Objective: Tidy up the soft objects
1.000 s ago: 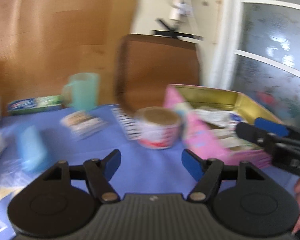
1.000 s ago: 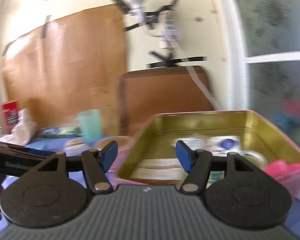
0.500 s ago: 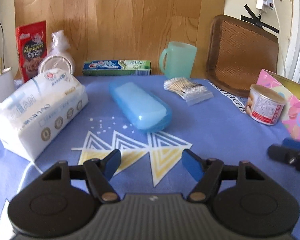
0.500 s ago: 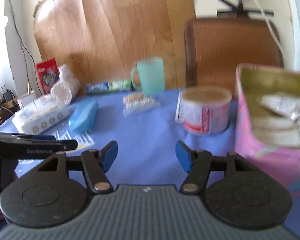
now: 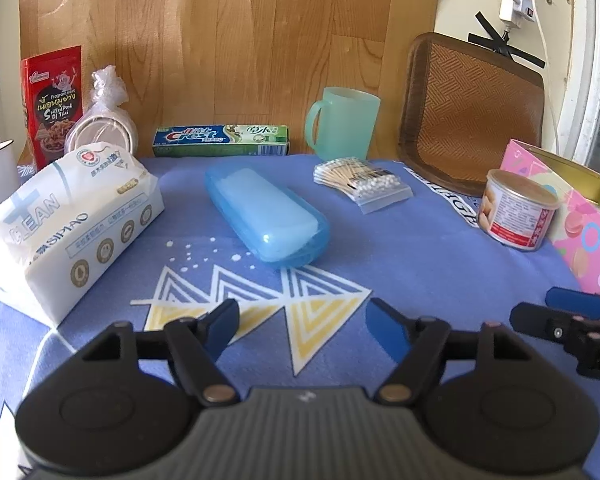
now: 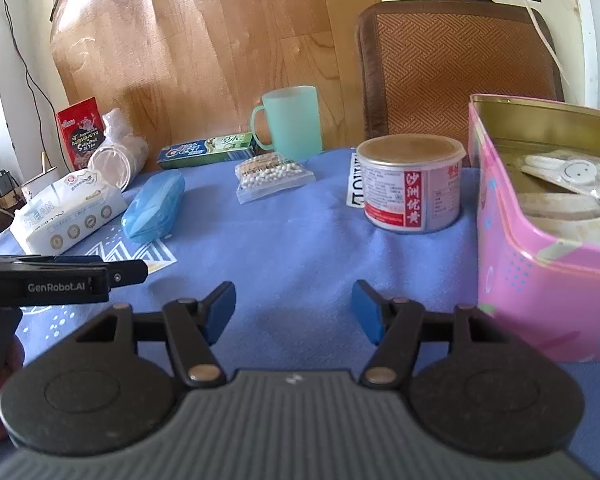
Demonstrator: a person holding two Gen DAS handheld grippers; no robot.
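Both grippers hover low over a surface [image 5: 420,248] covered in a blue cloth with white and yellow triangles. The left gripper [image 5: 302,322] has its blue-padded fingers spread wide apart with nothing between them, and the right gripper [image 6: 293,312] is likewise spread wide and empty, pointing at bare cloth just left of a pink tin [image 6: 540,272]. That tin stands at the right edge of the surface with its gold interior showing; white packets lie inside it. Just beside its left wall stands a round can [image 6: 412,184] with a red and white label and a tan lid. The soft things lie toward the left: a white tissue pack [image 5: 68,224] printed with "CLEAN" sits at the far left, and a translucent blue case [image 5: 266,216] lies at an angle near the middle, well apart from both grippers. Behind the case, a clear bag of cotton swabs [image 5: 362,180] rests on the cloth near a mint green mug [image 5: 346,124], and a toothpaste box [image 5: 222,141] lies along the back edge against a wood-grain panel [image 5: 240,40]. At the back left, a red snack bag [image 5: 54,104] stands upright beside a plastic-wrapped stack of cups [image 5: 104,124]. A brown woven mat [image 5: 472,108] leans against the wall at the back right.
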